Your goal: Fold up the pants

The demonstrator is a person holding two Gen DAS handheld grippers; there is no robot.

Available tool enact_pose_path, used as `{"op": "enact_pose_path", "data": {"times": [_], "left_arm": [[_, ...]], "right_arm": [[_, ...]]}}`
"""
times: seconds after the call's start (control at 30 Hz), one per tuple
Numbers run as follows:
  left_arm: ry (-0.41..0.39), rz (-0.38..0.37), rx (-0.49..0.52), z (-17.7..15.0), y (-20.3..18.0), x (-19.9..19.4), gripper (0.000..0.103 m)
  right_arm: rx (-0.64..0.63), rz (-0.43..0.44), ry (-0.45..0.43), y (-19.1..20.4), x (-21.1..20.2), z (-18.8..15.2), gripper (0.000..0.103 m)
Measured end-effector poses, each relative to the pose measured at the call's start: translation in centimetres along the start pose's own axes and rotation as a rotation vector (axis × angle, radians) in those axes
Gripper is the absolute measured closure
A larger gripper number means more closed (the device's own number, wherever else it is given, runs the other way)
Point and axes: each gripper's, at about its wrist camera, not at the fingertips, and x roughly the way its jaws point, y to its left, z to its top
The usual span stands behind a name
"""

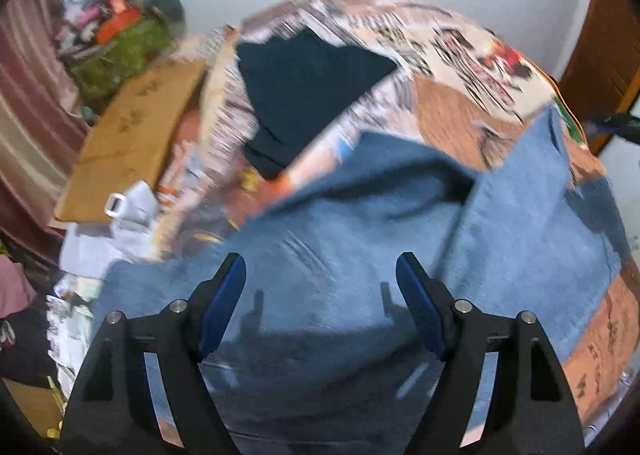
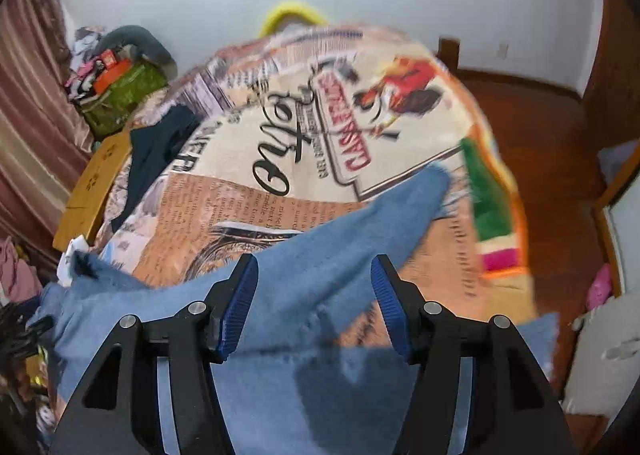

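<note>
Pants: blue denim jeans point(image 2: 304, 335) lie spread on the bed, below both grippers; in the right wrist view one leg point(image 2: 404, 203) runs up and to the right across the blanket, its hem near the green stripe at the blanket's edge.
Bed cover: printed plush blanket point(image 2: 304, 127) in cream, orange and brown, with newspaper-style lettering and a red figure.
Left gripper point(image 1: 320, 275): black frame with blue pads; jaws stand wide apart above the denim, nothing between them, their shadow falling on the cloth just below.
Right gripper point(image 2: 314, 275): same build; jaws apart, not touching the jeans, with the leg passing beneath the gap.
Other garment: dark navy folded cloth point(image 1: 308, 95) lies on the blanket farther up the bed, well apart from the jeans.
Beside the bed: flat brown cardboard sheet point(image 1: 132, 143) at the left edge, and behind it a green box point(image 2: 120, 99) piled with mixed clutter.
Background: pale wall, a pink striped curtain point(image 2: 28, 103) on the left, reddish wooden floor point(image 2: 552, 159) on the right.
Sharpness: both views are blurred.
</note>
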Motion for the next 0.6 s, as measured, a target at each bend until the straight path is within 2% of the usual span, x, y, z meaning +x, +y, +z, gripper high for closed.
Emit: {"op": "enact_pose_path", "data": {"times": [0.17,0.27,0.37,0.4,0.43,0.47,0.6], "left_arm": [[0.006,-0.003,-0.024,0.7,2.0,1.4,0.025],[0.024,-0.026,-0.046,0.6,2.8,2.5,0.025],[0.018,-0.025,-0.036,0.6,2.8,3.1,0.025],[0.014,-0.021,-0.028,0.6,2.7,3.2,0.025],[0.013,-0.022,-0.019,0.7,2.6,3.3,0.025],[0.015,-0.033,-0.012,0.8,2.4,3.6,0.025],[0.033,-0.066,0.006,1.0,1.5,4.4,0.025]], "right_arm": [[0.123,-0.04,0.14,-1.0,9.4,2.2,0.048],[0.234,-0.081,0.211,-3.1,14.3,2.7,0.048],[0.25,-0.081,0.168,-3.8,15.6,2.9,0.05],[0.246,-0.093,0.161,-3.8,16.0,2.9,0.056],[0.232,-0.128,0.157,-3.8,16.1,2.9,0.075],[0.208,-0.179,0.153,-3.7,16.4,2.8,0.086],[0.127,-0.209,0.131,-3.3,16.4,2.1,0.091]]}}
